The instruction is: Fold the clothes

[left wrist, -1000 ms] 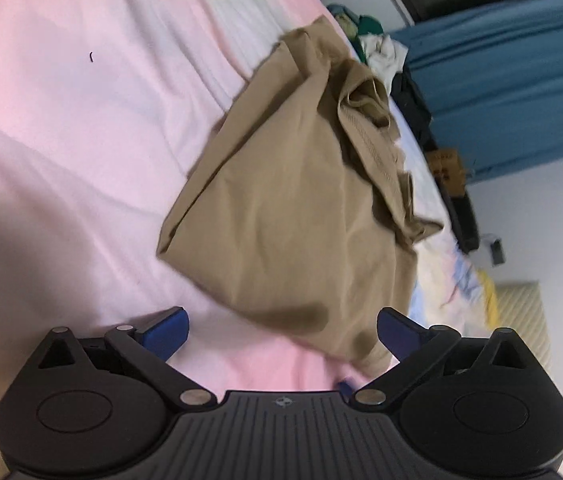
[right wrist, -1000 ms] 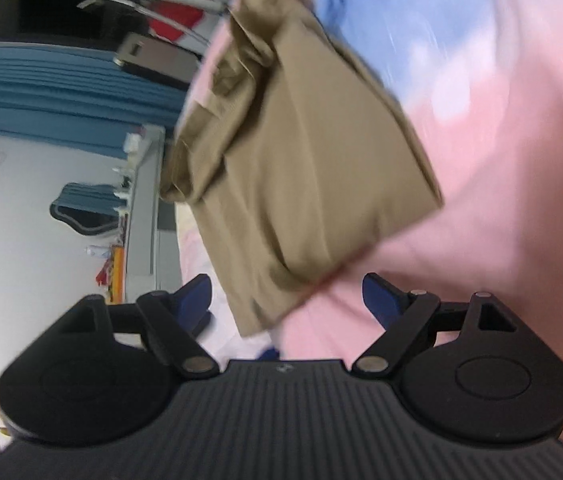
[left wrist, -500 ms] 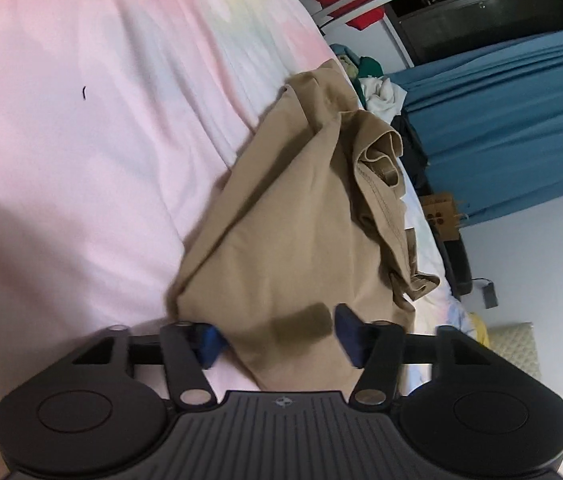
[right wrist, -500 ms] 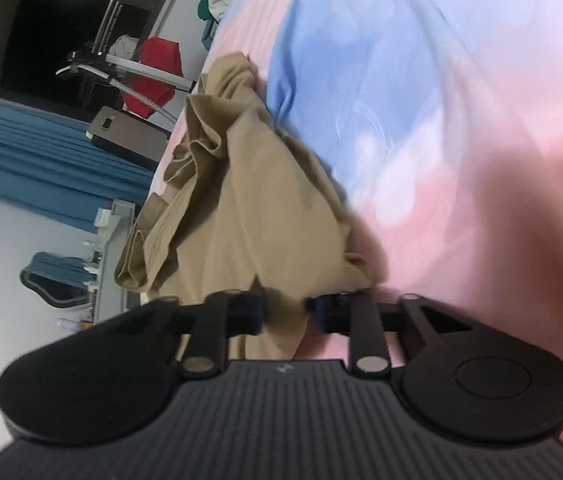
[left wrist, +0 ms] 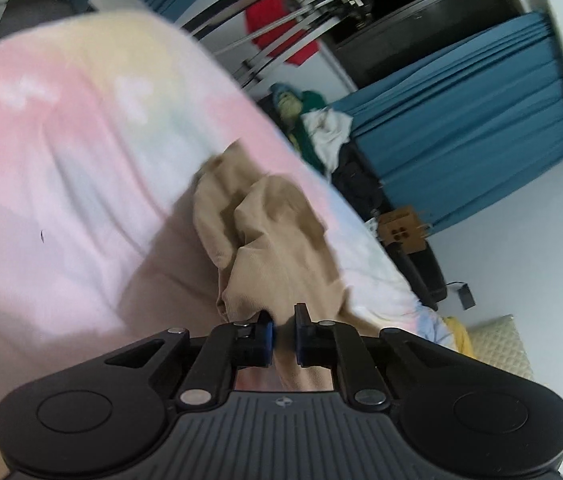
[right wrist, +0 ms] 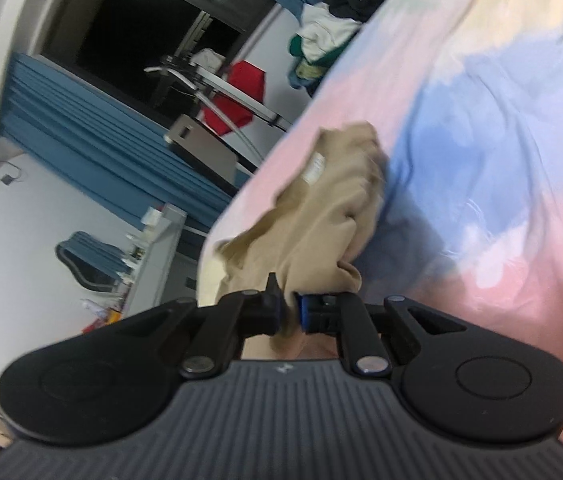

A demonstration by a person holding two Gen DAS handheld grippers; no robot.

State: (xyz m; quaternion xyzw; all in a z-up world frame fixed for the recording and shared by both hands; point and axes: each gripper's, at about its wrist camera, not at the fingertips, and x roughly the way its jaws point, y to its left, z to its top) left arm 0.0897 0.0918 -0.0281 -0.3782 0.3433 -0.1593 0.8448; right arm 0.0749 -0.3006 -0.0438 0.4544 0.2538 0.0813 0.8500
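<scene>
A tan garment (left wrist: 277, 240) hangs bunched over a pastel pink, blue and yellow bed sheet (left wrist: 61, 168). My left gripper (left wrist: 283, 338) is shut on the garment's near edge, and the cloth runs away from the blue pads in folds. In the right wrist view the same tan garment (right wrist: 317, 216) shows a small white label, and my right gripper (right wrist: 290, 314) is shut on another part of its near edge. The far end of the garment trails on the sheet (right wrist: 481, 128). Both views are motion-blurred.
A heap of other clothes (left wrist: 317, 132) lies beyond the bed's far end. Behind it are blue curtains (left wrist: 461, 120), a drying rack with a red item (left wrist: 281, 28), and a dark window. A cardboard box (left wrist: 401, 232) and a quilted cushion (left wrist: 497, 344) sit at the right.
Both grippers, open a second ago, have closed on the garment's near edge and lifted it. The cloth has gone from lying spread on the sheet to hanging bunched.
</scene>
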